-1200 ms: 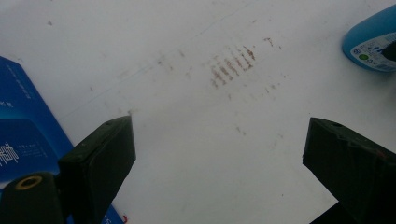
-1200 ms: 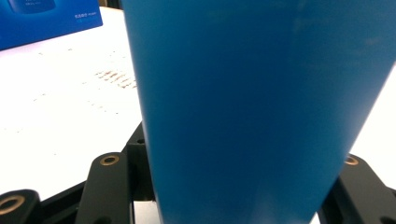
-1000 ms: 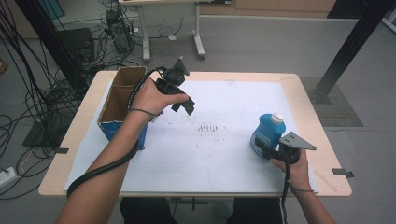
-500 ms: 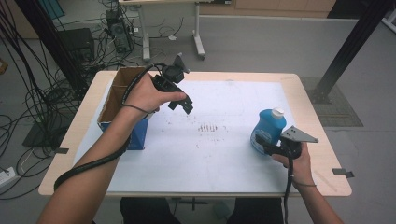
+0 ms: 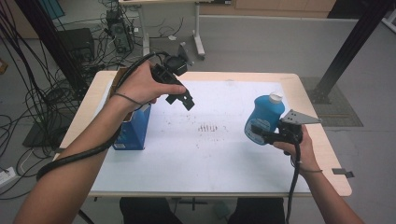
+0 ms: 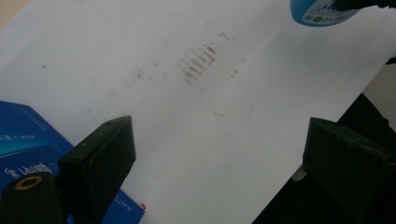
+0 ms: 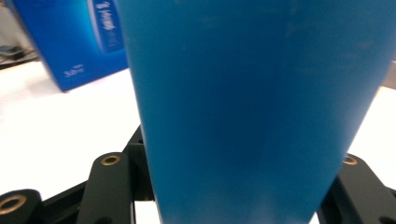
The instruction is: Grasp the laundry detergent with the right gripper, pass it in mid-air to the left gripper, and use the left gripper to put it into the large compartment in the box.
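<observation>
Right gripper [image 5: 261, 133] jaws clamped on blue bottle [image 5: 264, 117], white cap on, held off the tabletop [image 5: 243, 168] near its right edge. Left gripper [image 5: 183, 98] jaws apart, empty. Blue box [image 5: 135, 128] near left edge, contents hidden.

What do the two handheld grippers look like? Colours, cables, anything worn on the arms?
Both are black. The left gripper has blocky black jaws, a brass-ringed hole near one, and a thick black cable trailing along the forearm. The right gripper carries a grey three-cornered plate and a thinner black cable. Forearms sleeveless; a thin band on each wrist.
</observation>
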{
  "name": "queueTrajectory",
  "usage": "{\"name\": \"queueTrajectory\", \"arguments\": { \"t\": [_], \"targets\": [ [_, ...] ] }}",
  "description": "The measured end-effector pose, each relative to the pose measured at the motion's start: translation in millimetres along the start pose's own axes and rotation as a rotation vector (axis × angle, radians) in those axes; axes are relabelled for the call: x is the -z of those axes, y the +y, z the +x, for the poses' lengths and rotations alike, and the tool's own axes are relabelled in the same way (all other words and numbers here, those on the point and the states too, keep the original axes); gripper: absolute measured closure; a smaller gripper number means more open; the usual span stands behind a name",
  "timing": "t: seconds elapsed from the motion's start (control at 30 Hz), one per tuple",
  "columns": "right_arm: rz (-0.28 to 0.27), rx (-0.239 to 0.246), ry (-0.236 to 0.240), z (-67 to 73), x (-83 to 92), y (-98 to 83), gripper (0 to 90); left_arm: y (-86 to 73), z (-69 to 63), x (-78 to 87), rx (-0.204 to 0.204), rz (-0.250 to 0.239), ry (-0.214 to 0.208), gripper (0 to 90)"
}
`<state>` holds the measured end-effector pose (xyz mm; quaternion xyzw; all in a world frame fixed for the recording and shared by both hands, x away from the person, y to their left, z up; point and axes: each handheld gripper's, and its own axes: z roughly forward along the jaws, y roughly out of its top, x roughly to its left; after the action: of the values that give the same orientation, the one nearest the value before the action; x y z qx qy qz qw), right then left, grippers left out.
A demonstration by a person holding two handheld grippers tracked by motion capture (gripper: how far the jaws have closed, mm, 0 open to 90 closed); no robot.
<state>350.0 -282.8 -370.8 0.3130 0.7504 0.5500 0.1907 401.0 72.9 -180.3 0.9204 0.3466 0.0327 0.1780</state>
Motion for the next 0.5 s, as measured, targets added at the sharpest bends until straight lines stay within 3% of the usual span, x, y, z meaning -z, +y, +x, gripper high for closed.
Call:
{"name": "queueTrajectory", "arguments": {
  "t": [0.1, 0.13, 0.17, 0.2, 0.23, 0.33, 0.37, 0.5],
  "targets": [
    [-0.001, 0.014, 0.029, 1.2, -0.9, 7.5, 43.4, 1.6, -3.3, 5.4, -0.019, -0.001, 0.000, 9.8],
    [-0.006, 0.015, 0.063, 1.8, -1.5, 14.5, 43.3, 3.1, -6.1, 10.5, -0.044, 0.001, -0.007, 10.0],
    [-0.006, 0.015, 0.063, 1.8, -1.5, 14.5, 43.3, 3.1, -6.1, 10.5, -0.044, 0.001, -0.007, 10.0],
    [-0.008, 0.019, 0.097, 2.7, -1.7, 21.5, 43.3, 3.7, -7.0, 12.0, -0.051, 0.001, -0.010, 10.0],
    [-0.011, 0.022, 0.115, 3.0, -2.0, 25.0, 43.3, 4.9, -9.7, 16.0, -0.079, -0.002, -0.018, 10.0],
    [-0.017, 0.024, 0.152, 3.8, -2.3, 32.2, 43.3, 5.6, -11.9, 18.2, -0.097, 0.010, -0.017, 10.0],
    [-0.021, 0.037, 0.186, 5.3, -2.8, 39.7, 43.3, 5.8, -13.2, 19.2, -0.108, 0.012, -0.016, 10.4],
    [-0.020, 0.060, 0.242, 9.9, -6.0, 52.6, 43.2, 7.7, -19.6, 22.7, -0.162, 0.032, -0.022, 10.4]
  ]
}}
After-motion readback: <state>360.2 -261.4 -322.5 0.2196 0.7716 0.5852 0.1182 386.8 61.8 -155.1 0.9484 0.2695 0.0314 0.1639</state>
